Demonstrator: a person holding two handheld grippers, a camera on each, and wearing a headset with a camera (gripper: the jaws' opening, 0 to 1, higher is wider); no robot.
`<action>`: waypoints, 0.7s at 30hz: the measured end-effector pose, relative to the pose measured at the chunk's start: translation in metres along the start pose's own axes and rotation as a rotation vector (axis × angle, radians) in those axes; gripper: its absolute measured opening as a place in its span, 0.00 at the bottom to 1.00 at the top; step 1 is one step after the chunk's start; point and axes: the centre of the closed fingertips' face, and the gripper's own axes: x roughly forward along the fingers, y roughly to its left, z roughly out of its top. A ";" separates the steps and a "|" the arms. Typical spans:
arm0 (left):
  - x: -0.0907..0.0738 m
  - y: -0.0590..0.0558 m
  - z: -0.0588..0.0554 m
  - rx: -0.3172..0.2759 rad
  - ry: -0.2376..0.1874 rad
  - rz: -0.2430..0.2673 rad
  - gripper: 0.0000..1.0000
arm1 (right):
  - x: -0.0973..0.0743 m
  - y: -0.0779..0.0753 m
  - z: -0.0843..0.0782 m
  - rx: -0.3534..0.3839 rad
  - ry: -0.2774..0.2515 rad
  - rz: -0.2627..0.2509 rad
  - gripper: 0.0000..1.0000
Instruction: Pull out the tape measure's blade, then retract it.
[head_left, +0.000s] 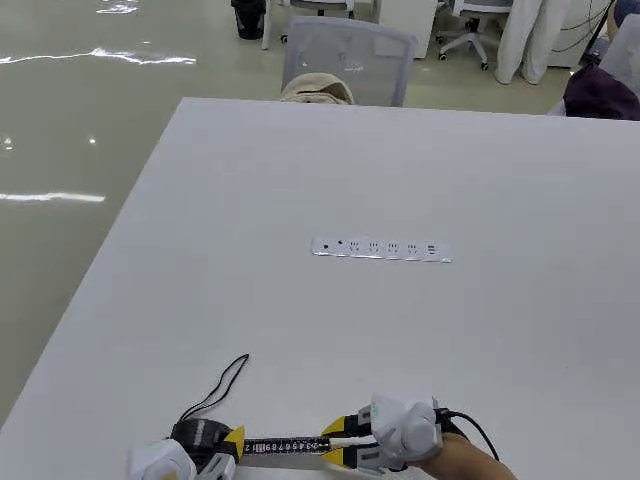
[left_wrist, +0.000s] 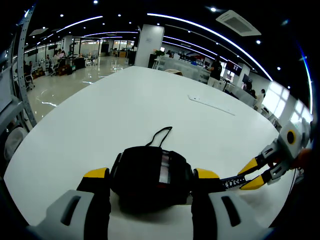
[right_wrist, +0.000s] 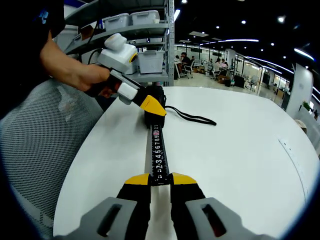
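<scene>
Now: white desk (head_left: 400, 170), near edge. On it sits the tape measure (left_wrist: 150, 181), its case squeezed by my left claw (left_wrist: 150, 173), jaws closed on both sides. Its blade (right_wrist: 157, 150) is partly out, running straight to my right claw (right_wrist: 160, 178), which pinches the free end. Long axis lies claw to claw; pulling further means drawing the right claw away along it.

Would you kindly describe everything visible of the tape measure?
The tape measure has a black case on the white table, near its front edge, clamped between the yellow-tipped fingers of the left gripper. Its numbered blade is partly drawn out, its end pinched by the right gripper. A black strap loop lies beside it.
</scene>
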 end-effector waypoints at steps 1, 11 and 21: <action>0.000 0.000 0.000 0.000 -0.001 0.000 0.62 | 0.000 0.000 0.000 -0.001 0.000 0.000 0.13; 0.000 0.000 0.000 0.000 0.003 0.000 0.62 | 0.004 0.000 0.003 -0.001 -0.002 0.005 0.13; -0.001 0.000 0.001 -0.006 0.003 -0.006 0.62 | 0.008 0.000 0.006 0.001 -0.010 0.010 0.13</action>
